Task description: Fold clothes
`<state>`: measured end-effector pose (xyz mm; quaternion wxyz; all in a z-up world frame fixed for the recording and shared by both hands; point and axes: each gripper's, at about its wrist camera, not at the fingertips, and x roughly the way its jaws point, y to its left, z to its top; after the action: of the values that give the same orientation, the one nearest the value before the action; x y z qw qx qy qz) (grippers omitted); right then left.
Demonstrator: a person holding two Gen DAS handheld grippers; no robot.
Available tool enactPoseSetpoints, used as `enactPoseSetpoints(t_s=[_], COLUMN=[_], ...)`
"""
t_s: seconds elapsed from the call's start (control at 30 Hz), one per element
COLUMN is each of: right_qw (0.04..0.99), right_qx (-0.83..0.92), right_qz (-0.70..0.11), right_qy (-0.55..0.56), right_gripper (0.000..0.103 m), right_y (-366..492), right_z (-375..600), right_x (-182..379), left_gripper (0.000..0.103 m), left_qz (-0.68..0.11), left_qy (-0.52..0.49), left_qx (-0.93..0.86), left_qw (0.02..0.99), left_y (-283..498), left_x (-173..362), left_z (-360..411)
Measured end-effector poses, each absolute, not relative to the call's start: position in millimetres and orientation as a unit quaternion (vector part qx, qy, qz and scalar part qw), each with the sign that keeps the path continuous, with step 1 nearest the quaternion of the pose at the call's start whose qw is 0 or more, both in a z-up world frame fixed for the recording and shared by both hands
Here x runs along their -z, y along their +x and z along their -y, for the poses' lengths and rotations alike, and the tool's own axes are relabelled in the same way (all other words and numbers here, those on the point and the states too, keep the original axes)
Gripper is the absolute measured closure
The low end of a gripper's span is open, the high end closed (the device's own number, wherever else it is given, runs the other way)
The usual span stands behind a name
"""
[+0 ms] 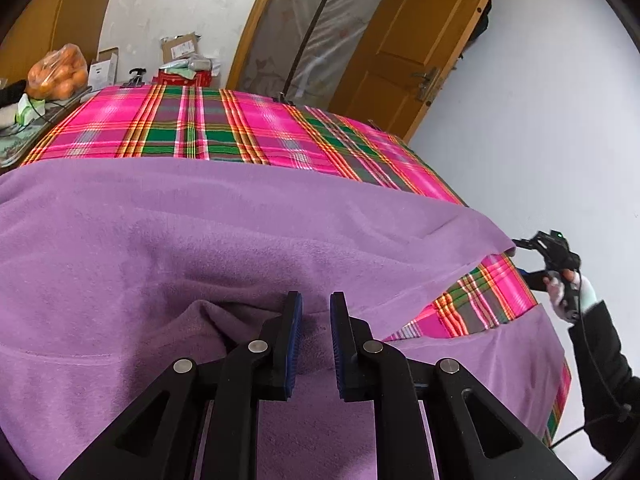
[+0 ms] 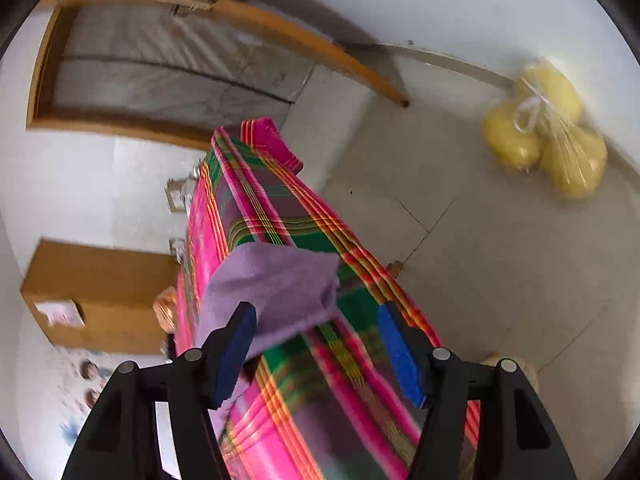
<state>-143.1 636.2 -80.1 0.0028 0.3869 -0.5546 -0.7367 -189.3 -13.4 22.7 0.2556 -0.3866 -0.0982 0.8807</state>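
Observation:
A purple fleece garment (image 1: 200,232) lies spread over a table covered in pink and green plaid cloth (image 1: 224,128). My left gripper (image 1: 316,304) sits low on the garment's near part, its jaws narrowed on a raised fold of the fleece. My right gripper (image 1: 520,258), held by a gloved hand (image 1: 560,292), hovers at the table's right edge beside the garment's corner (image 1: 508,246). In the right wrist view that gripper (image 2: 316,308) is wide open, and the purple corner (image 2: 280,292) lies on the plaid cloth (image 2: 340,380) just past its left finger (image 2: 240,332).
A bag of oranges (image 1: 58,70), cardboard boxes (image 1: 180,46) and a red box (image 1: 184,76) stand beyond the table's far edge. A wooden door (image 1: 420,40) is behind. A bag of yellow fruit (image 2: 548,148) rests on the tiled floor, and a brown carton (image 2: 100,292) sits left.

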Motion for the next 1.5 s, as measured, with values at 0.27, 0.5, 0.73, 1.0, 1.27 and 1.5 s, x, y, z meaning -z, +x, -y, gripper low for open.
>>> enactPoseSetpoints(t_s=[0.27, 0.5, 0.73, 1.0, 1.27, 1.5], right_qw=[0.017, -0.018, 0.037, -0.074, -0.009, -0.139], right_qx=[0.719, 0.774, 0.857, 0.794, 0.860, 0.795], right_qz=[0.584, 0.506, 0.427, 0.473, 0.433, 0.452], right_qy=[0.377, 0.380, 0.285, 0.374, 0.269, 0.381], right_gripper=[0.037, 0.093, 0.094, 0.095, 0.097, 0.087], right_y=[-148.9, -201.3, -218.9, -204.6, -199.7, -186.6], right_z=[-614.3, -609.7, -607.6, -633.3, -616.6, -647.6], right_x=[84.1, 49.0, -19.8, 54.6, -38.9, 46.1], left_gripper=[0.088, 0.088, 0.088, 0.088, 0.088, 0.088], left_qz=[0.096, 0.092, 0.105, 0.107, 0.115, 0.115], left_qy=[-0.380, -0.370, -0.364, -0.374, -0.374, -0.382], left_qx=[-0.885, -0.891, -0.896, -0.891, -0.891, -0.885], left_qw=[0.253, 0.248, 0.230, 0.235, 0.231, 0.240], left_y=[-186.0, -182.1, -187.3, -191.6, -192.0, -193.7], left_x=[-24.1, -31.4, -33.1, -24.2, -22.8, -20.3], left_z=[12.1, 17.0, 28.0, 27.3, 28.8, 27.2])
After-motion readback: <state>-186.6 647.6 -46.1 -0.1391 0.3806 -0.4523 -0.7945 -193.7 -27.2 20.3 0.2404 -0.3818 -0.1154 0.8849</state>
